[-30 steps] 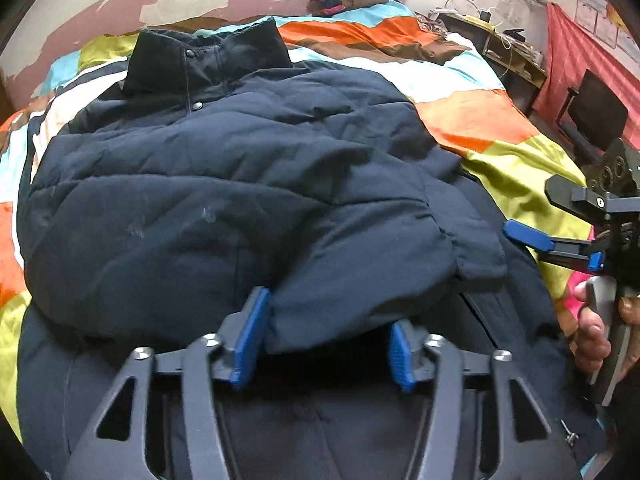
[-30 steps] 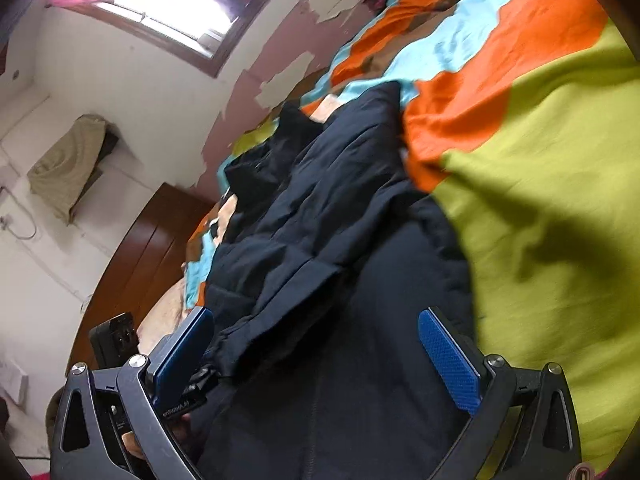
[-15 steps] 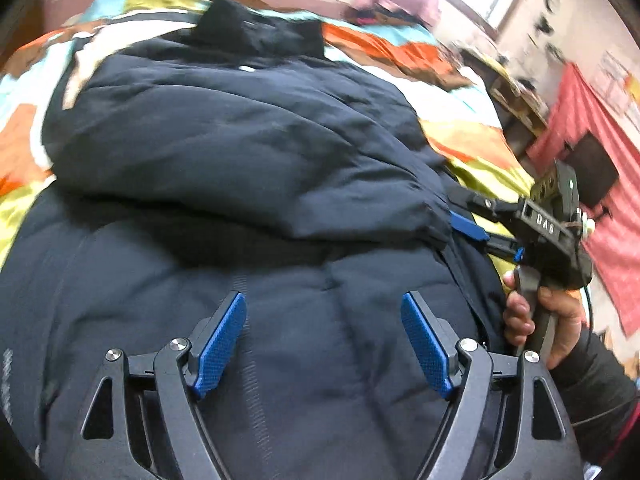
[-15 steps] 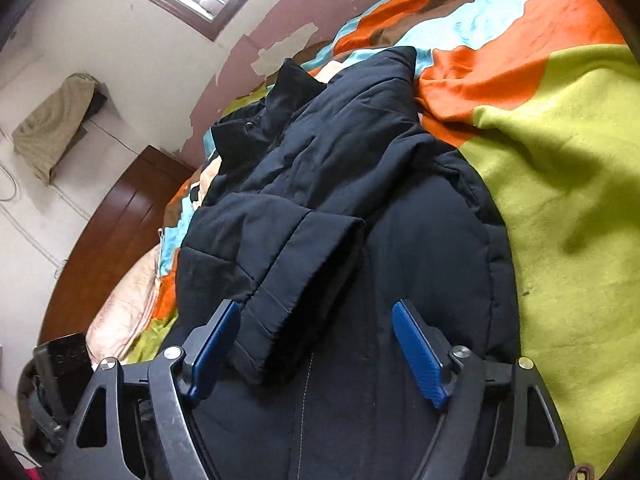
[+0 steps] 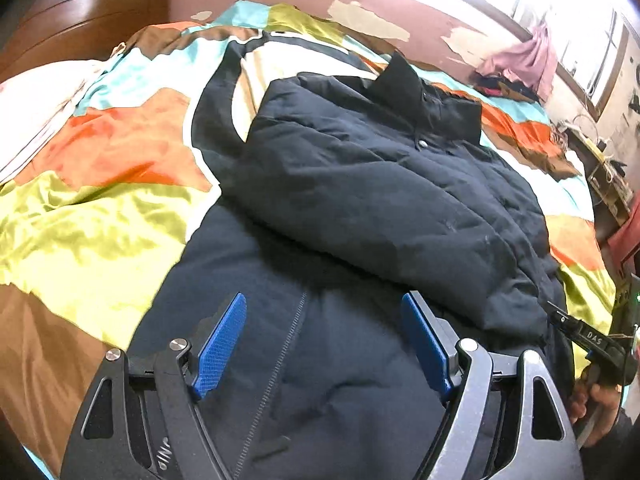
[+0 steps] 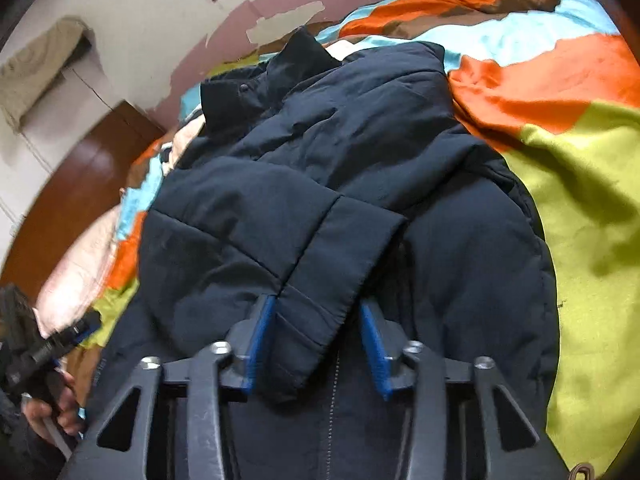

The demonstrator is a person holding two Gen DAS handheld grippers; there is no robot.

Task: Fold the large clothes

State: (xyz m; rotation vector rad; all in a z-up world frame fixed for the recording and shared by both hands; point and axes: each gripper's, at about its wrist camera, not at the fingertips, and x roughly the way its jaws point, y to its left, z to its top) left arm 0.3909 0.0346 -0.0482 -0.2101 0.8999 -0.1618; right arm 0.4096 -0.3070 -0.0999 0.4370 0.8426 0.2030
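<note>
A dark padded jacket (image 5: 380,208) lies front-up on a bed under a patchwork bedspread (image 5: 100,184), collar toward twelve o'clock and hem toward six in both wrist views, with both sleeves already laid across the chest. In the right wrist view the right gripper (image 6: 316,344) has just been closing its jaws around the sleeve cuff (image 6: 320,300) that hangs down over the zip; the cuff sits between the blue pads (image 6: 262,344), the nine o'clock pad against the cloth, while the three o'clock pad seems to stand just clear, so I judge the pinch not yet firm. The left gripper (image 5: 324,340) hovers over the lower front panel beside the zip (image 5: 276,368), jaws wide apart and empty. To do this step well, the right jaws should likely bite deeper than the stitched cuff edge, since slick padded fabric tends to slide out of a shallow pinch. The cuff should then be carried toward nine or ten o'clock so the sleeve lies flat within the jacket's outline. The left gripper would best press on or take the hem at six o'clock, keeping the body from dragging.
</note>
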